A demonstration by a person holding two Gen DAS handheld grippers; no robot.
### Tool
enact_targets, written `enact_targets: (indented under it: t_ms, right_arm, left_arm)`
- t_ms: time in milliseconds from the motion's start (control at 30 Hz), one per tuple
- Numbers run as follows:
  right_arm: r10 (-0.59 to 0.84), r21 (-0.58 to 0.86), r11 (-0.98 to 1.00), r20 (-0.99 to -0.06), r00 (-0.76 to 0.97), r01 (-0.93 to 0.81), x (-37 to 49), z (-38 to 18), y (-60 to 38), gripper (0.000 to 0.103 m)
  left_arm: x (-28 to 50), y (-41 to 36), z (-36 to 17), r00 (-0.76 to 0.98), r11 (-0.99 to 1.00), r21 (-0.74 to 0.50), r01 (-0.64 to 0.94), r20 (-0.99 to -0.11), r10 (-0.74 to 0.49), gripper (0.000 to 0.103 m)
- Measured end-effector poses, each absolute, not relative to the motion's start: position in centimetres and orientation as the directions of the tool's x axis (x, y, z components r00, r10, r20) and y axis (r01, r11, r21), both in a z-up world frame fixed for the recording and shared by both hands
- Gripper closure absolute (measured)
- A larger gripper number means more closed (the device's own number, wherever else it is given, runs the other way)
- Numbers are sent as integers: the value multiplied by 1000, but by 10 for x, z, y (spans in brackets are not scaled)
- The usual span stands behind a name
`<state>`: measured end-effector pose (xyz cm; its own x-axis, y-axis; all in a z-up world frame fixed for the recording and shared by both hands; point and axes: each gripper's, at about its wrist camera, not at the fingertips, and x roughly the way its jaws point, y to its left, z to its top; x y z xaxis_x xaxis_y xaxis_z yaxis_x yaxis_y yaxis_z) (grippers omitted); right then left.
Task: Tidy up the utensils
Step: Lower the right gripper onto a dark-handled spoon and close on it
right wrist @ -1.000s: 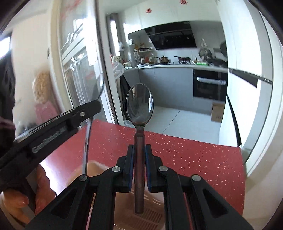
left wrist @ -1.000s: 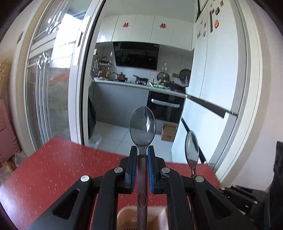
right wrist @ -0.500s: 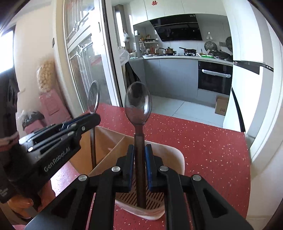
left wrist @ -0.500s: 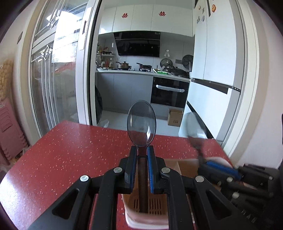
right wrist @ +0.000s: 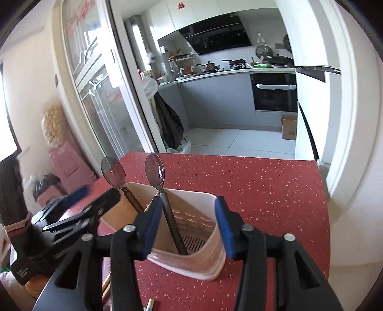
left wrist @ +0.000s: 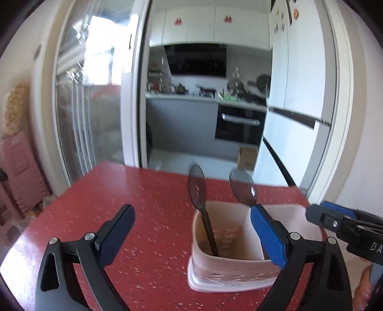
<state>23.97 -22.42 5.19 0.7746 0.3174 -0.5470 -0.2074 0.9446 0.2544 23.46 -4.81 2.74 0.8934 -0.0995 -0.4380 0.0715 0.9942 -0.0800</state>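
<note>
Standing bowl-up in a two-compartment plastic utensil holder (left wrist: 229,268) on the red speckled tabletop (left wrist: 143,196) are two dark-handled spoons. In the left wrist view, one spoon (left wrist: 199,198) leans in the left compartment, and the other spoon (left wrist: 243,189) rises behind the divider, its handle hidden by a blue pad. In the right wrist view, the same two appear as the left spoon (right wrist: 115,177) and the right spoon (right wrist: 156,177), one in each compartment.

The left hand-held gripper (left wrist: 191,234) hangs low over the near edge of the holder with its fingers spread wide, gripping nothing. The right hand-held gripper (right wrist: 186,226) is likewise parted, its blue pads straddling the right compartment without touching the spoon handle.

Readable writing is scant: white letters "DA" sit on the other gripper's black body at the right edge of the left wrist view; lettering on the gripper body in the right wrist view is too blurred to read. Red paper cut-outs (left wrist: 202,20) decorate the far kitchen cabinets.
</note>
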Motion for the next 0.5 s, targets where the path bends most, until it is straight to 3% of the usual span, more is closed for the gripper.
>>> enact_targets:
  t_ms: [133, 267, 367, 500]
  right_arm:
    - [273, 248, 956, -572, 773, -155, 219, 56, -227, 26]
    - [241, 252, 962, -604, 759, -105, 190, 52, -230, 19]
    - [243, 272, 959, -623, 743, -85, 165, 45, -230, 0]
    - [278, 296, 949, -639, 717, -104, 131, 32, -224, 0]
  left_arm:
    - [220, -38, 35, 876, 993, -96, 75, -470, -112, 0]
    - [195, -20, 35, 825, 986, -134, 98, -544, -156, 0]
    - [174, -7, 27, 768, 982, -152, 114, -613, -184, 0]
    - [137, 8, 2, 690, 984, -144, 104, -702, -176, 0]
